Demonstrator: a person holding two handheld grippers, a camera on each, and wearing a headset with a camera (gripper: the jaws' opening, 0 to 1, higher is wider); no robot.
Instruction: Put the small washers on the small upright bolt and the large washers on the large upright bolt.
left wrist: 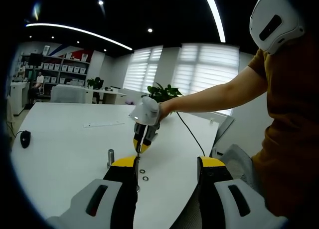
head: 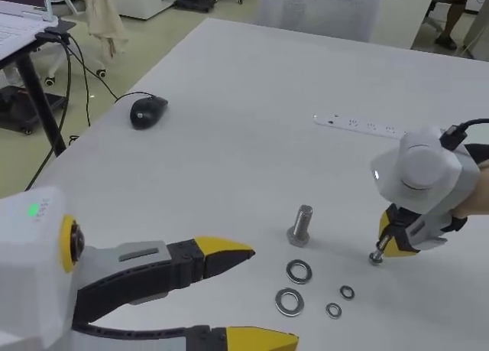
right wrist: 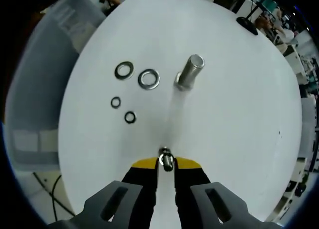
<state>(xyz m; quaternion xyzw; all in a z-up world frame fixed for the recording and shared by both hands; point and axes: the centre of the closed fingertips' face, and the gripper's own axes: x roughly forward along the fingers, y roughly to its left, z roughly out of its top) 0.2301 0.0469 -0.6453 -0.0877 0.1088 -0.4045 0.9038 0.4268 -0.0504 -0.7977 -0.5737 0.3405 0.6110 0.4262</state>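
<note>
Steel-grey and short, the small bolt (right wrist: 166, 159) is pinched low on its shank by the yellow-tipped jaws of the right gripper (right wrist: 166, 165), which are closed to a narrow slit around it. It stands on the white tabletop (head: 229, 137), to the right of the tall silver hex-headed large bolt (head: 300, 226) in the head view and near it.

The step looks to be planting this bolt upright. To do it well, seat the head flat on the surface, check the shank is plumb, then part the jaws slowly and evenly and lift straight up, so neither jaw drags it over.

The left gripper (left wrist: 168, 164), black with yellow tips, has its jaws wide apart with nothing between them, on the near-left side of the large bolt.

Count: two bolts. Two shiny flat large washers (head: 299, 271), one just in front of the large bolt, the other (head: 289, 301) beyond that toward the person. Two small washers (head: 347, 292), dark thin rings, front-right of the large bolt, the second (head: 333, 310) beside the first. All four lie loose on the table, none threaded yet
</note>
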